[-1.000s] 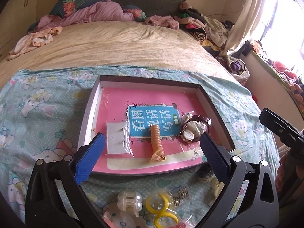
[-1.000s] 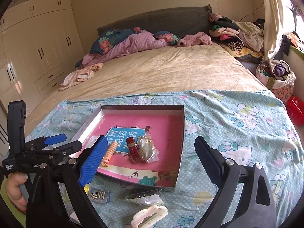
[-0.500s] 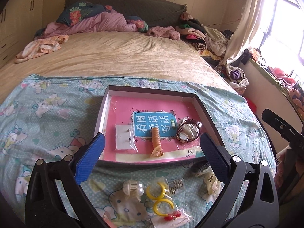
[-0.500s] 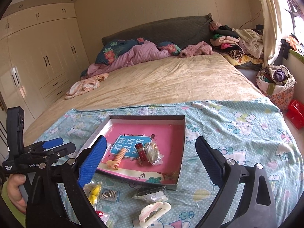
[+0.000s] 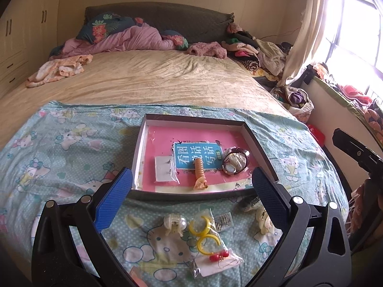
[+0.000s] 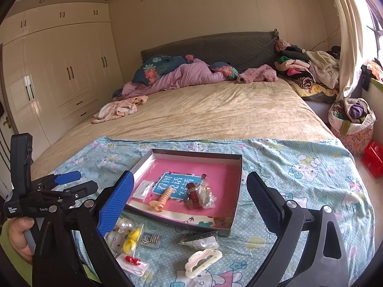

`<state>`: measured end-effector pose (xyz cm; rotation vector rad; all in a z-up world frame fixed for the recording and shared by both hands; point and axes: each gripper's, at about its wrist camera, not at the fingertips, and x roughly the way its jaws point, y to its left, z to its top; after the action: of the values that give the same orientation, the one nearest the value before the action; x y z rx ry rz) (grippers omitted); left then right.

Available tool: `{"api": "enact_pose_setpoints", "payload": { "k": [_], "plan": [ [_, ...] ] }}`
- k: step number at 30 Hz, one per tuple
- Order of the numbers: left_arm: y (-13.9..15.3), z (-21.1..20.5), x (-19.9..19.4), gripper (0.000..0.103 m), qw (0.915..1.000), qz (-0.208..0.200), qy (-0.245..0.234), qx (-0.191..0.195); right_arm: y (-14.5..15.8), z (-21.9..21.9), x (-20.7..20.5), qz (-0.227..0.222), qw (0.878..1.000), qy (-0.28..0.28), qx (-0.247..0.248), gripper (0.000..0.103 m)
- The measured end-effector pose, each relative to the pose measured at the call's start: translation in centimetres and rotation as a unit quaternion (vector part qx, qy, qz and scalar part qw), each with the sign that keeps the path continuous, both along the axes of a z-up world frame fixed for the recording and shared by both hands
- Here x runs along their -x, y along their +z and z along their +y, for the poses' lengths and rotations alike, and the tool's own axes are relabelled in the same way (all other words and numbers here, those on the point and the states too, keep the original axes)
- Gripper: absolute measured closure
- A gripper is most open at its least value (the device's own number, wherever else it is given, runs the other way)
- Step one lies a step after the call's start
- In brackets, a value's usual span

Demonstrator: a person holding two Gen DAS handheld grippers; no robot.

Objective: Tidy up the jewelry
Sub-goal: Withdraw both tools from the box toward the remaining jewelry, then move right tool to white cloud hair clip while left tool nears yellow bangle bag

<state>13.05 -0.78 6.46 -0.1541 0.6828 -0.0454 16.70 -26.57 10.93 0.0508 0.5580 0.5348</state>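
A shallow box (image 5: 259, 151) with a pink floor lies on a blue cartoon-print sheet (image 5: 71, 148) spread over the foot of a big bed (image 5: 148, 79). Its four low walls stand up all around. Beyond its far wall the beige bed is bare and open up to the pile of bedding at the headboard. On the sheet there is free space to the left of the box and to the right of it.

Inside the box I count three things: one flat white card in a clear bag (image 5: 165, 168), one orange spiral hair tie (image 5: 199, 173) and one round shiny packet of jewelry (image 5: 234, 160), with a red piece (image 6: 192, 195) beside it in the right camera.

On the sheet in front of the box lie one pearl hair claw (image 5: 173, 223), two yellow rings (image 5: 202, 233) in a bag, one pair of red bead earrings (image 5: 219, 256) on a card, one small bag of dark clips (image 5: 223, 220), one dark packet (image 6: 201, 236) touching the near wall, and one cream cloud-shaped hair clip (image 6: 202, 260).

The left gripper (image 5: 191, 199) hangs above these loose pieces, its two blue fingers spread wide and holding nothing; the near wall of the box lies between the fingertips. The right gripper (image 6: 189, 197) is also wide and empty, with the box between its fingers and the cloud clip just below. A hand (image 6: 18, 233) grips the left tool's handle.
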Motion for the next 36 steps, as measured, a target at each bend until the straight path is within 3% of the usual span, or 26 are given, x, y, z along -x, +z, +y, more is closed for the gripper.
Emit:
{"api": "enact_pose_setpoints", "payload": {
  "k": [12, 36],
  "plan": [
    [-0.7, -0.5, 2.6, 0.010, 0.9996, 0.005, -0.003, -0.028, -0.8, 0.5, 2.1, 0.007, 1.000, 0.024, 0.013, 0.009],
    [-4.3, 0.6, 5.2, 0.010, 0.9982, 0.053, 0.010, -0.028, -4.7, -0.1, 3.5, 0.052, 0.997, 0.043, 0.028, 0.009]
  ]
}}
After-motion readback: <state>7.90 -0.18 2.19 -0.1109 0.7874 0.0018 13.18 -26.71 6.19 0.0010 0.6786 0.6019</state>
